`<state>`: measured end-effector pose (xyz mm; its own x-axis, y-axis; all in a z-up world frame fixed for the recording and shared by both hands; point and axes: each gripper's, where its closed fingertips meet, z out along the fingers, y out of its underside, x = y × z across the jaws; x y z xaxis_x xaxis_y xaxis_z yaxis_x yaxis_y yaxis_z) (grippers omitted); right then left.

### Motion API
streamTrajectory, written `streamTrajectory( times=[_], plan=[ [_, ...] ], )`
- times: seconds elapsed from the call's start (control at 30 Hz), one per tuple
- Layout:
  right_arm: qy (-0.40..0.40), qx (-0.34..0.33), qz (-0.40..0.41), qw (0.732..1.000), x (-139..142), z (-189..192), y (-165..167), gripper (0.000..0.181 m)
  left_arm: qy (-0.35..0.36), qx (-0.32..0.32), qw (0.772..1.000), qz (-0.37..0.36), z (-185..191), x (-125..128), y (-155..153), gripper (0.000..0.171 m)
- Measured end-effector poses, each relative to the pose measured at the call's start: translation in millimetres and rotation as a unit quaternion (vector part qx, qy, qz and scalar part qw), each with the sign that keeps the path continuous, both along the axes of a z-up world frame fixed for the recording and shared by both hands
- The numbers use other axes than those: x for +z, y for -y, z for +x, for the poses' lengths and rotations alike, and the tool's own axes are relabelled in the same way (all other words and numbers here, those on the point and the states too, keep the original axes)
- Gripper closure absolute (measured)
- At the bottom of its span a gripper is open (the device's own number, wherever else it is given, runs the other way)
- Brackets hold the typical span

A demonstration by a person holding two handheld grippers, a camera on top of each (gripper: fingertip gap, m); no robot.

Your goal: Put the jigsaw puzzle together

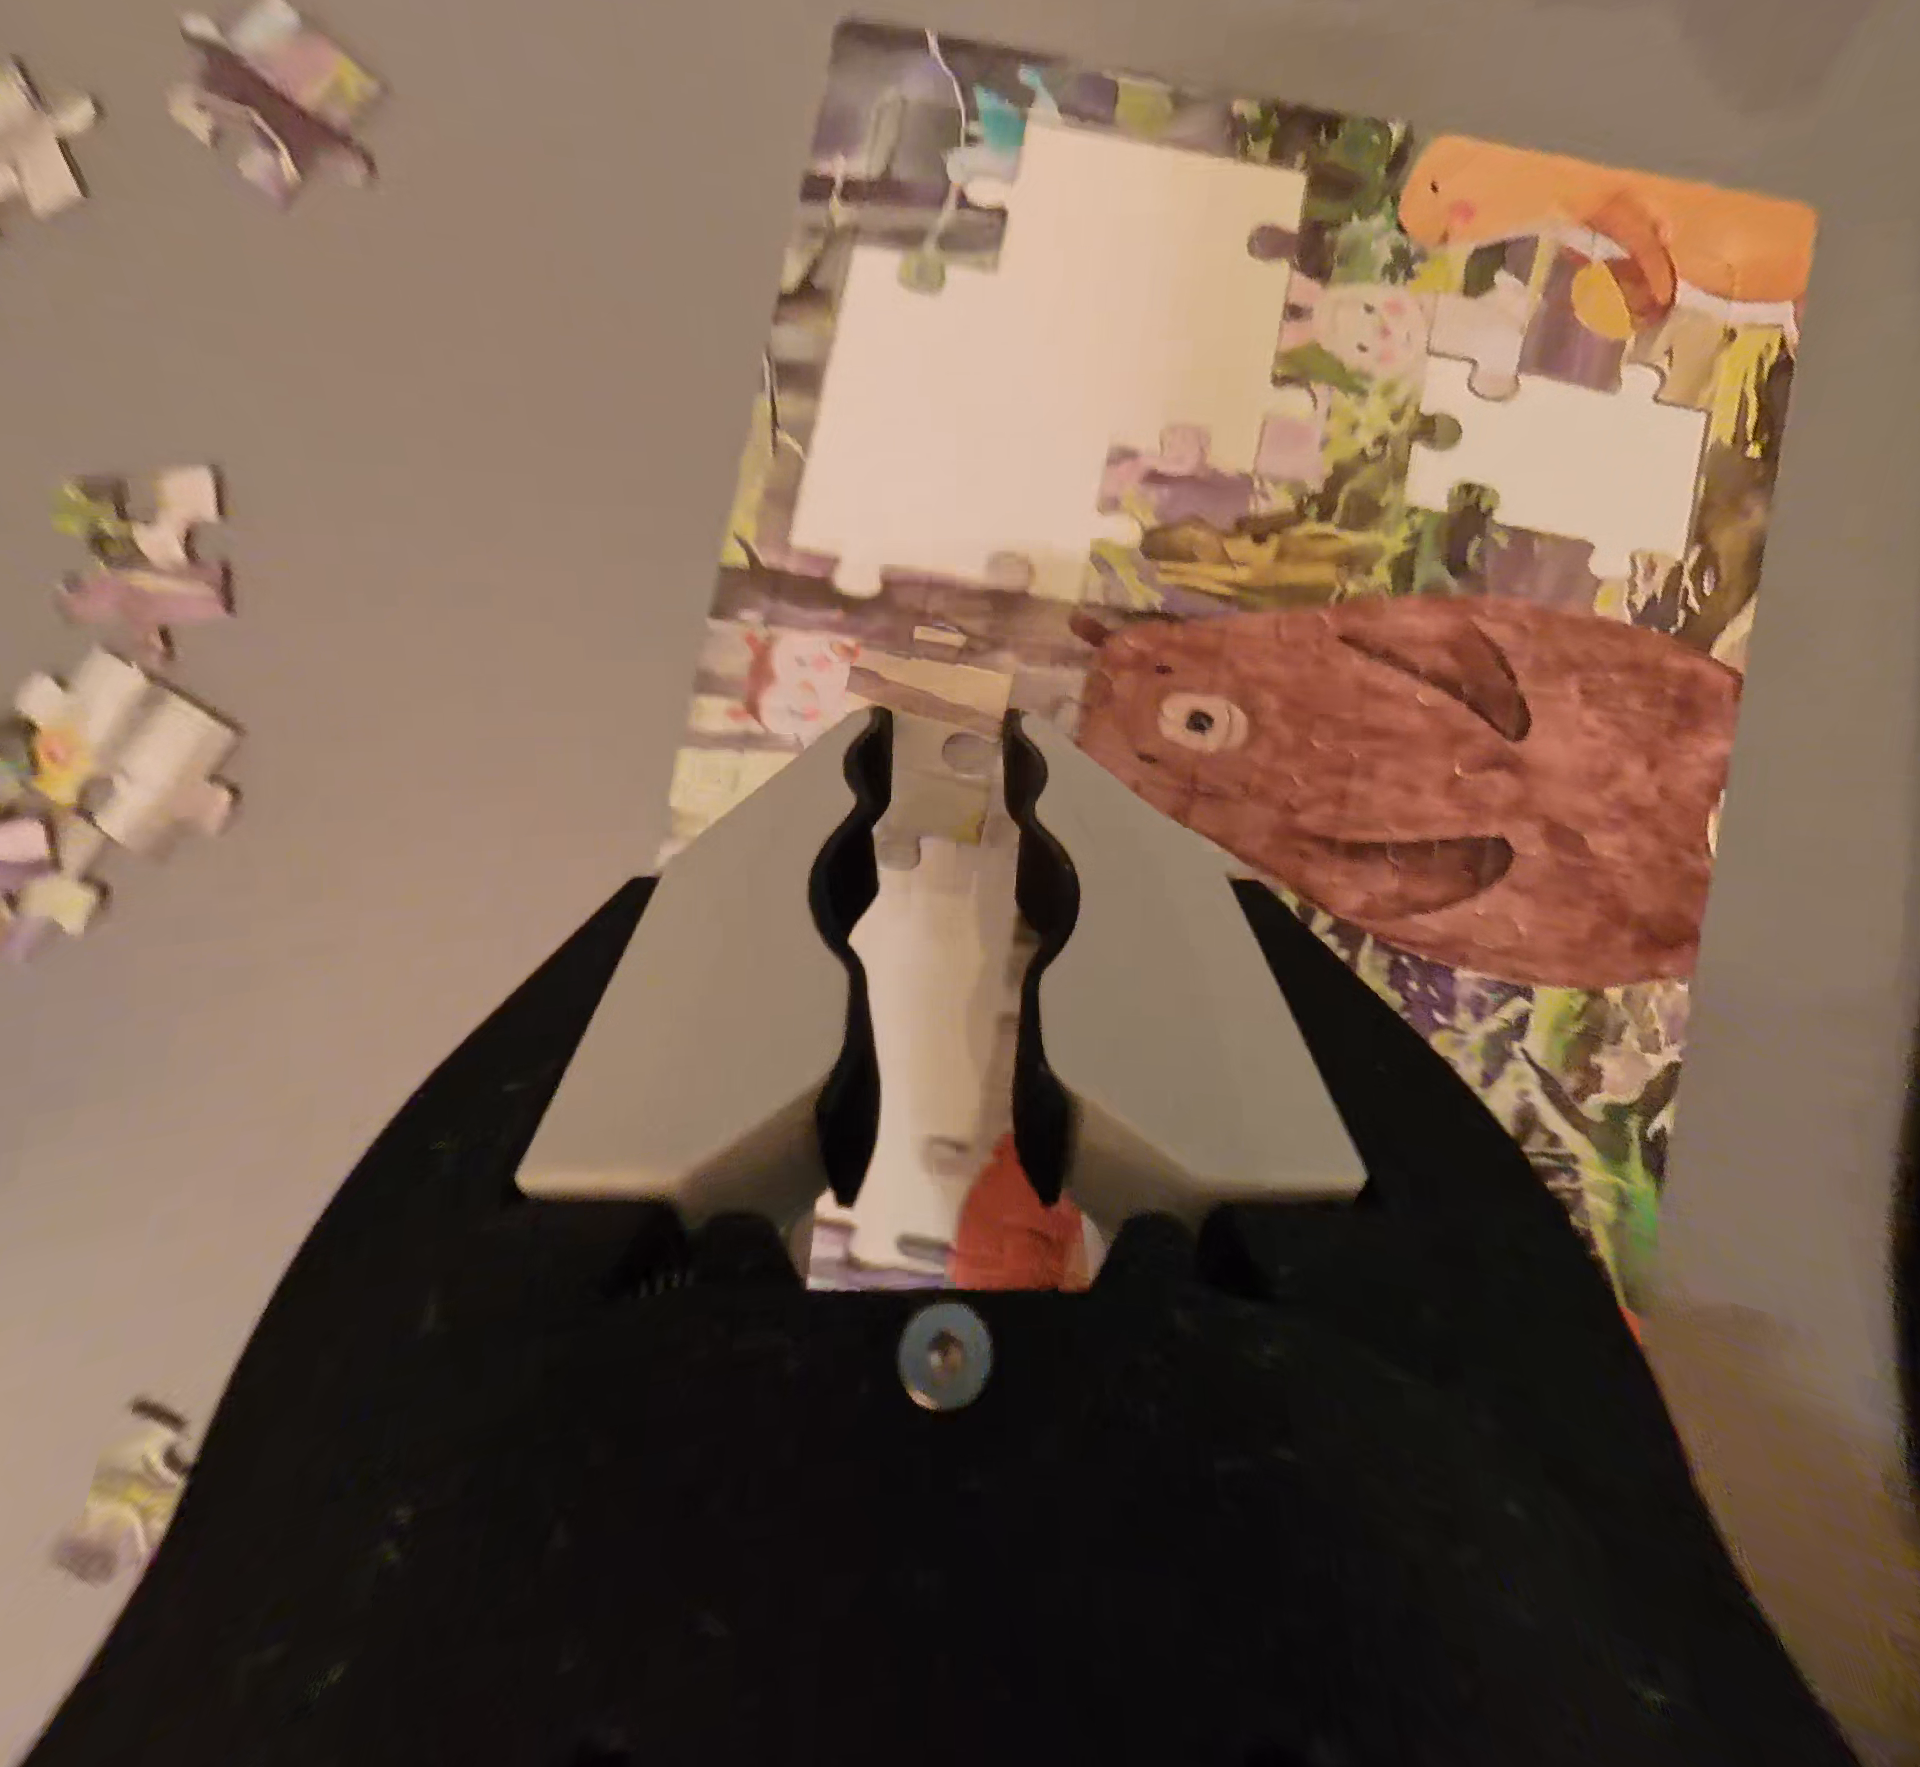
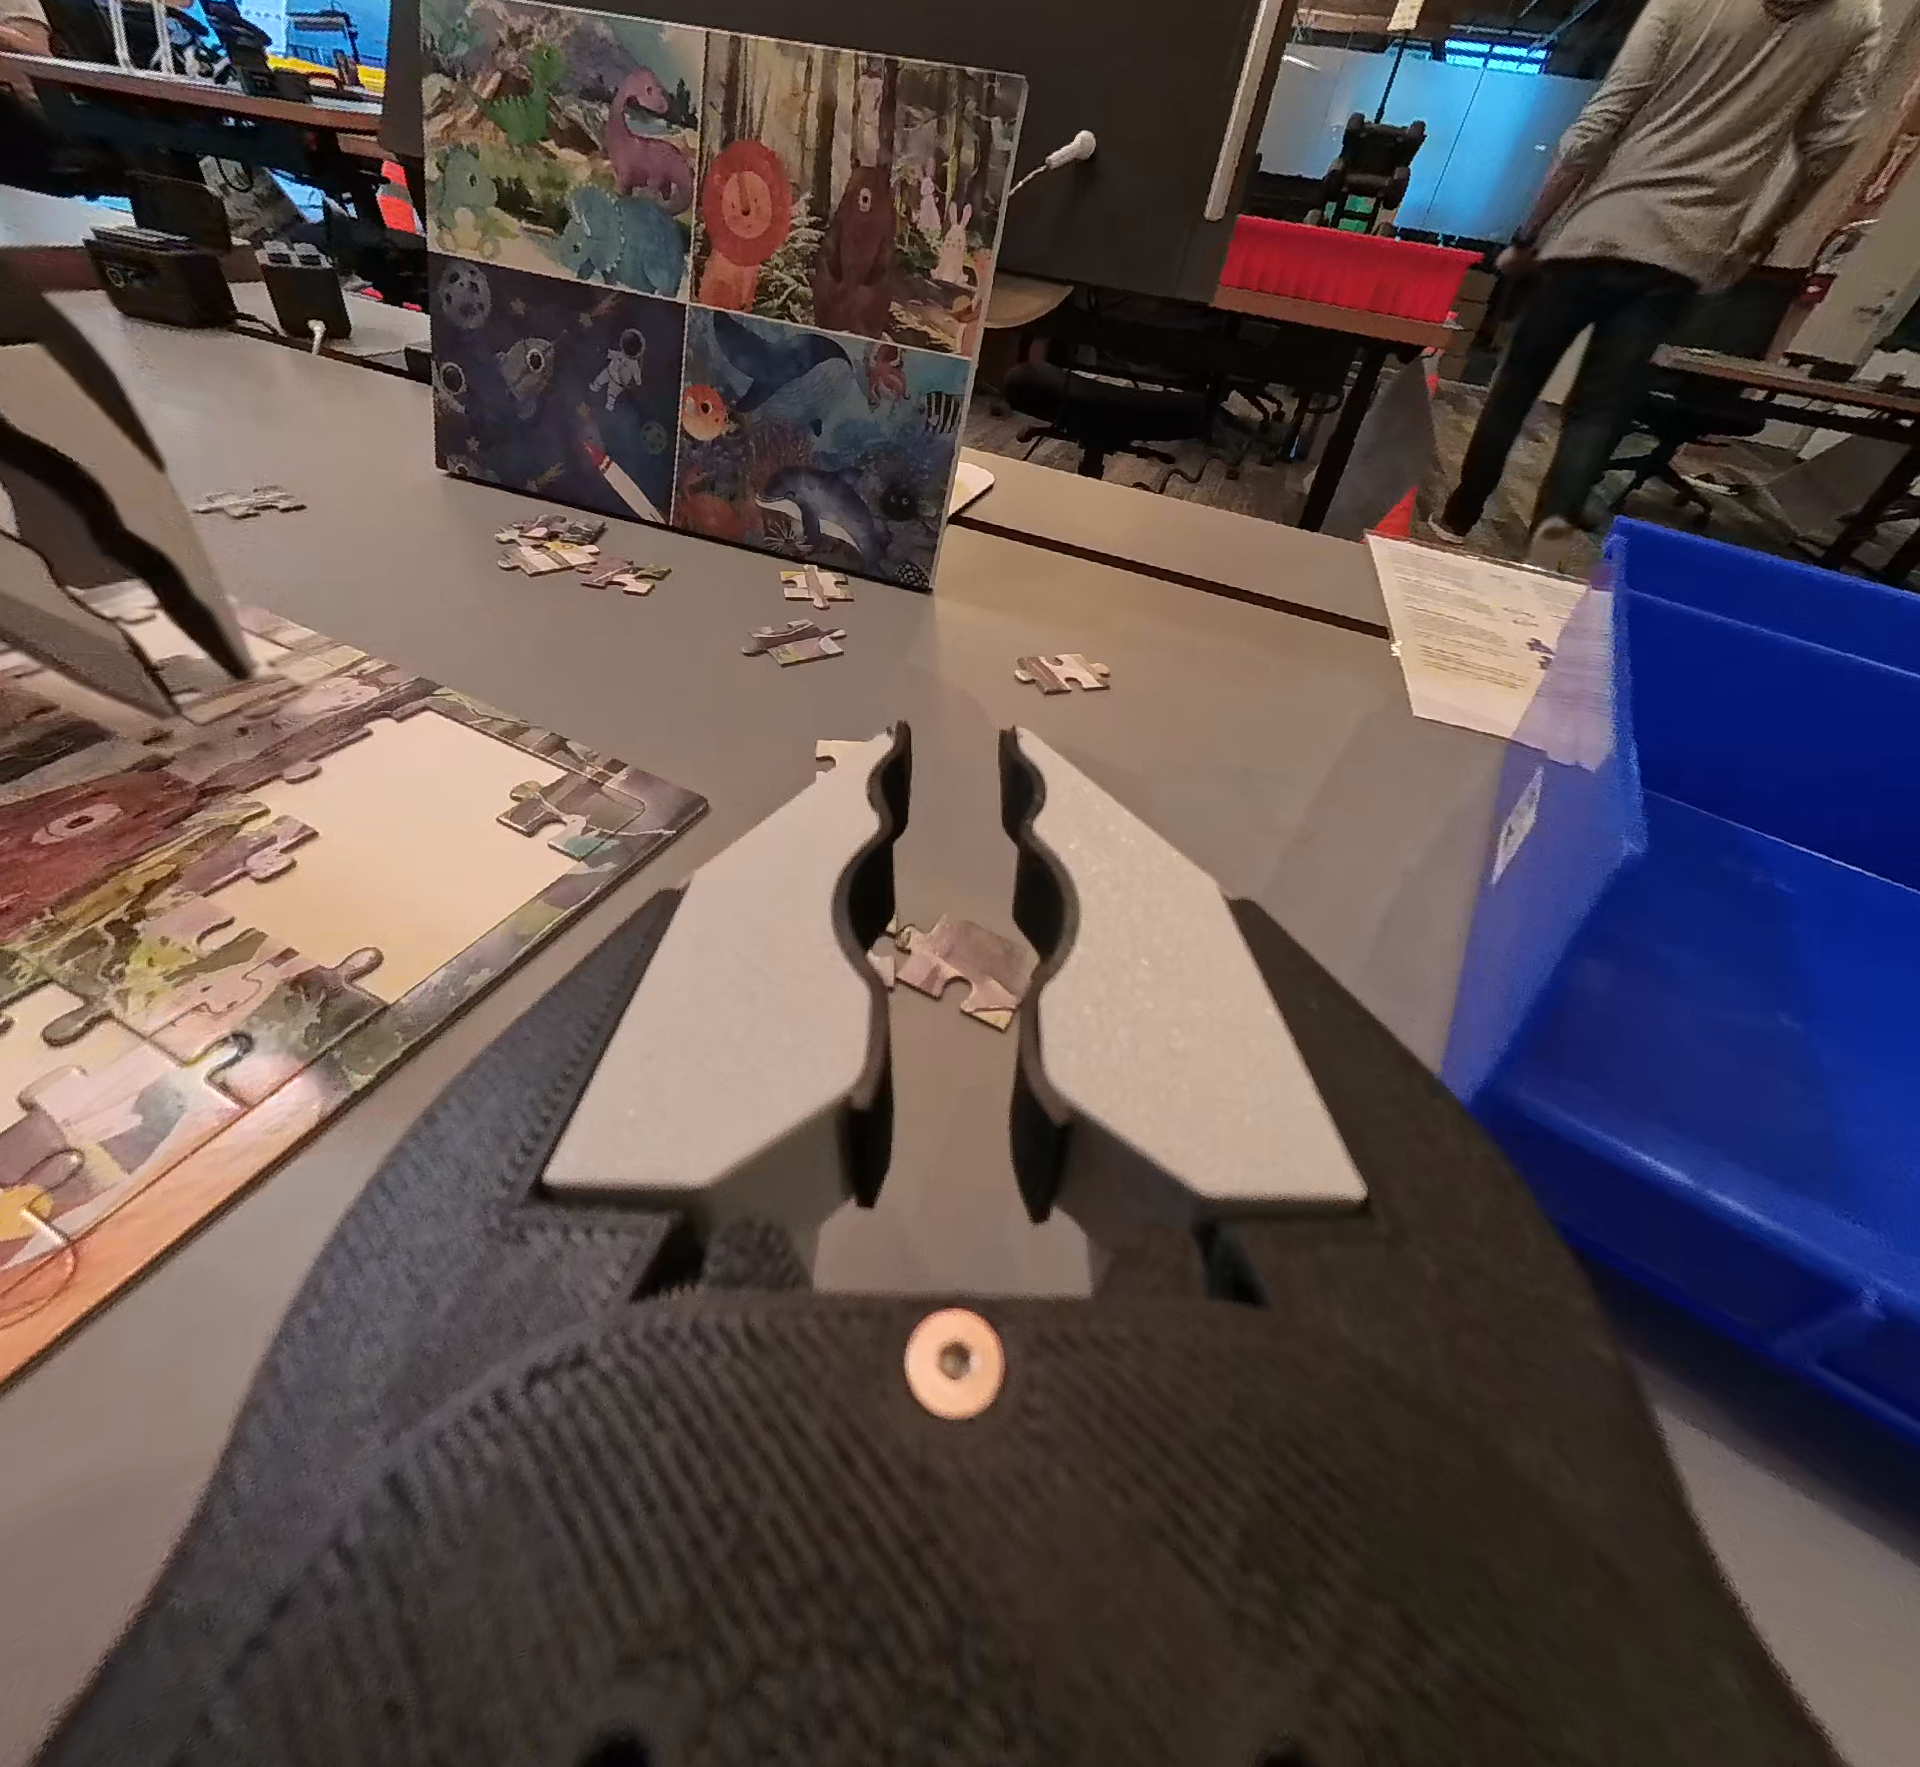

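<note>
The partly built jigsaw board lies on the grey table, with white bare patches and a brown bear picture. My left gripper is low over the board's near left part, shut on a pale puzzle piece between its tips. It also shows at the left of the right wrist view, tips down on the board. My right gripper hovers over the table right of the board, jaws a little apart and empty. A loose piece lies on the table under it.
Loose pieces lie left of the board and beyond it. A picture box stands upright at the back. A blue bin stands at the right, with a paper sheet behind it. A person stands far right. My hands' fingertips stand some 25 cm from each other. To the brown bear picture: left tips about 8 cm, right tips about 25 cm.
</note>
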<state>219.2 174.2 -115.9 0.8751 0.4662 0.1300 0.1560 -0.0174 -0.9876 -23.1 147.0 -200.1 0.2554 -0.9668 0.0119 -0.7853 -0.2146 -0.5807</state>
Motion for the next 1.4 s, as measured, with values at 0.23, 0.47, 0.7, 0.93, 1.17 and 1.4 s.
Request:
streamTrajectory(
  times=[0.23, 0.47, 0.7, 0.93, 1.17, 1.4],
  plan=[
    [0.006, -0.002, 0.001, 1.0, -1, -1, 0, 0.167, -0.022, 0.024, 0.999, 0.014, -12, -10, 7, 0.151],
    [0.004, -0.004, 0.005, 1.0, 1, 0, 0, 0.167, -0.023, 0.019, 0.999, 0.012, -12, -13, 9, 0.151],
    [0.005, -0.003, 0.004, 1.0, 0, 0, 0, 0.167, -0.025, 0.025, 0.999, 0.005, -14, -13, 11, 0.151],
    [0.005, -0.003, 0.004, 1.0, 0, -1, 0, 0.167, -0.029, 0.028, 0.999, 0.005, -14, -13, 11, 0.148],
    [0.005, -0.003, 0.003, 1.0, 0, -1, 0, 0.167, -0.021, 0.032, 0.999, 0.009, -11, -12, 10, 0.146],
    [0.005, -0.003, 0.004, 1.0, 0, -1, 0, 0.167, -0.023, 0.027, 0.999, 0.003, -9, -12, 10, 0.148]
  ],
)
